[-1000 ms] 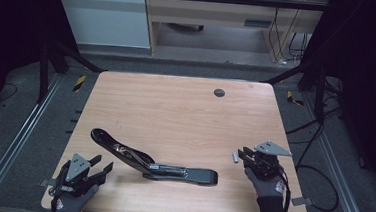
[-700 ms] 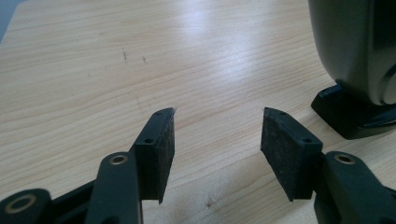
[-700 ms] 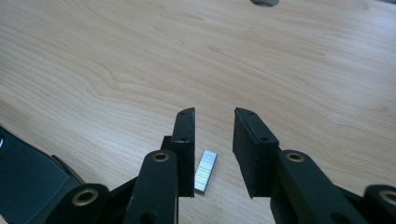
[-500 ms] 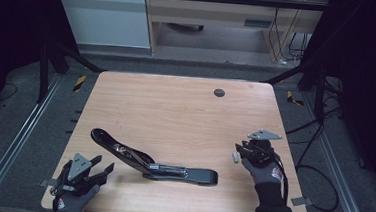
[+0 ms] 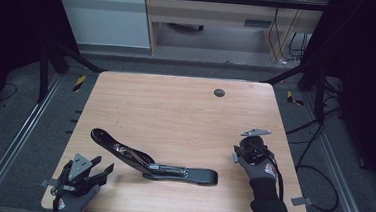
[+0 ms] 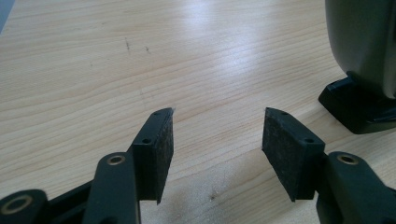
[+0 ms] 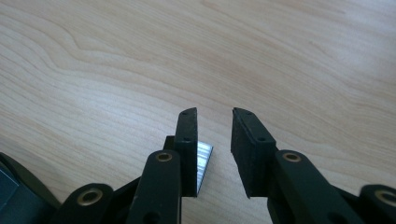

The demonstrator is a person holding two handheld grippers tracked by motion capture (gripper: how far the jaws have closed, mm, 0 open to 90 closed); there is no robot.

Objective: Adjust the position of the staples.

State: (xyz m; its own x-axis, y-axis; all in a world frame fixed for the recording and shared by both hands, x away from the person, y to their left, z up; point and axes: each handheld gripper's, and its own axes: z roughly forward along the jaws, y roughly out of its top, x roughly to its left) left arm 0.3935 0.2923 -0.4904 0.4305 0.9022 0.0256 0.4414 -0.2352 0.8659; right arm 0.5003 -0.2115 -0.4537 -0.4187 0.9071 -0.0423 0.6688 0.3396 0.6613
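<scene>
Table [image 5: 175, 110]: light wood top with rounded corners, filling the middle of the high view; a small dark round cap [image 5: 219, 92] sits in its upper right part.

Stapler [image 5: 152, 162]: long, black, lying in the lower middle of the high view. Its arm is raised open and runs up toward the left, while the base lies flat toward the right, with a silvery metal strip along it. In the left gripper view its grey body and black foot [image 6: 359, 60] fill the upper right corner, resting on the wood.

Left hand-held gripper [image 5: 100, 169]: lower left corner of the high view, held in a gloved hand [image 5: 71, 203], near the stapler's raised arm but not touching it. In the left gripper view [image 6: 217, 135] its two jaws stand well apart over bare wood, with nothing between them.

Right hand-held gripper [image 5: 236, 154]: lower right of the high view, just right of the stapler's base end, a grey plate on top. In the right gripper view [image 7: 214, 135] the jaws stand a narrow gap apart, having just been closing, with only bare wood between them. A small striped silvery piece [image 7: 203, 161] shows beside the left jaw; what it is cannot be told.
</scene>
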